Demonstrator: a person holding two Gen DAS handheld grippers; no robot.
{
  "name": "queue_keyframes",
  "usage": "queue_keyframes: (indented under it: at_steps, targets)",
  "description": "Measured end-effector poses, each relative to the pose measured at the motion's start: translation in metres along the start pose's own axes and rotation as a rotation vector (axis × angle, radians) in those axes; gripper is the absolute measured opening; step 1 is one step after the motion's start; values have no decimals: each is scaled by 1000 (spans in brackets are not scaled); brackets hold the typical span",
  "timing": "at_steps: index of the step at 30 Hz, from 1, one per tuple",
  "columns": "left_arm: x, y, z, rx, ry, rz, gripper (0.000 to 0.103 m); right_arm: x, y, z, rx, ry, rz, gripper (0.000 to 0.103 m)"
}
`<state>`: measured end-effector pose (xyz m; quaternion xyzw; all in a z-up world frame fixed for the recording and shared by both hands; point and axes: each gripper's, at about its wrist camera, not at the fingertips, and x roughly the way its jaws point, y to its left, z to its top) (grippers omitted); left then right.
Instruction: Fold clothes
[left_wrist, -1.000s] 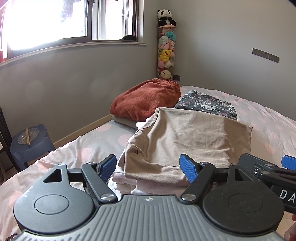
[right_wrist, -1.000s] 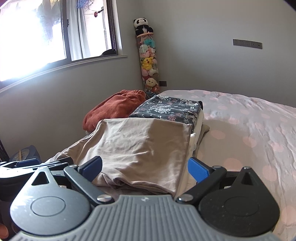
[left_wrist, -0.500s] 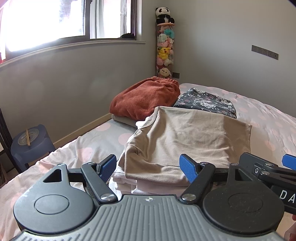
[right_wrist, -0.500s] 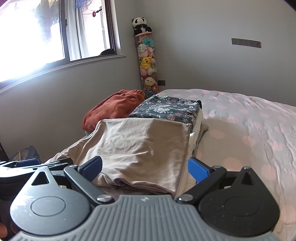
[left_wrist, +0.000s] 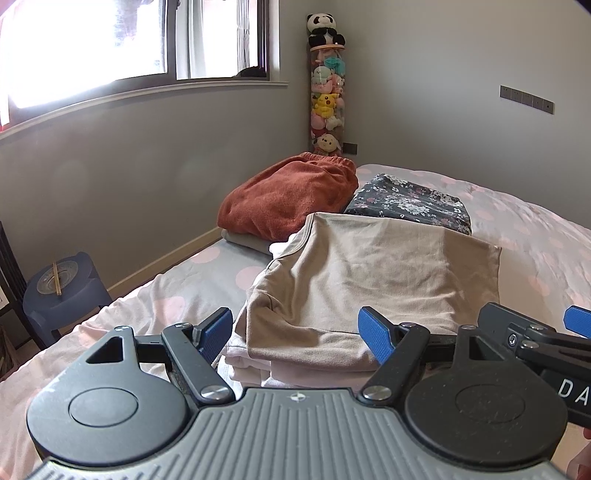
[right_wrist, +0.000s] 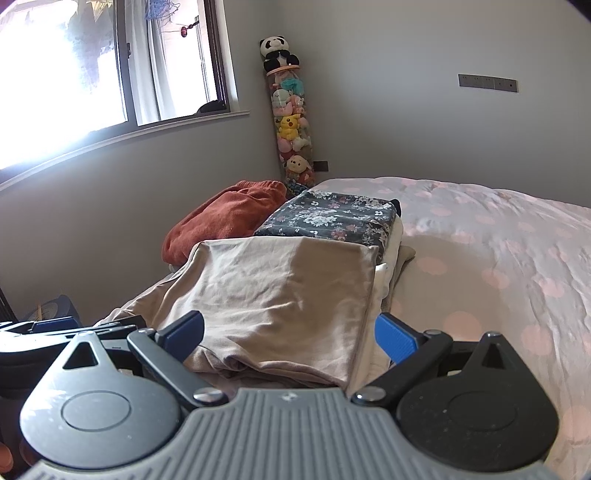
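Both of my claws hang just short of the near edge of the clothes pile, and neither has hold of anything: the left claw (left_wrist: 297, 330) is spread wide with its blue pads either side of empty air, and the right claw (right_wrist: 290, 330) is spread just as wide beside it. The beige garment (left_wrist: 373, 280) lies folded into a neat rectangle on top of a stack of pale folded clothes (left_wrist: 251, 360) at the near end of the bed (right_wrist: 498, 266). Behind it sit a folded dark floral garment (right_wrist: 332, 218) and a rust-red garment (left_wrist: 288, 195) resting on a grey folded piece. I judge the folding here largely done: the beige piece looks finished and placed, with only slight slack at its left edge. The rust-red one looks loosely bundled rather than flat, so it may want tidying. I see no unfolded clothing elsewhere on the bedspread.
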<state>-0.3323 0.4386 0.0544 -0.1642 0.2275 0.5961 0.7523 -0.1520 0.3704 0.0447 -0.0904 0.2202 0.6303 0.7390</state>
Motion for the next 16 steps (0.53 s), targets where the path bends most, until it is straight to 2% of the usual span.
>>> queue_keyframes:
  at_steps: [16]
  targets:
    - [0,1,-1,-6,0,-3,74,1,-1,0,7,3,5,100]
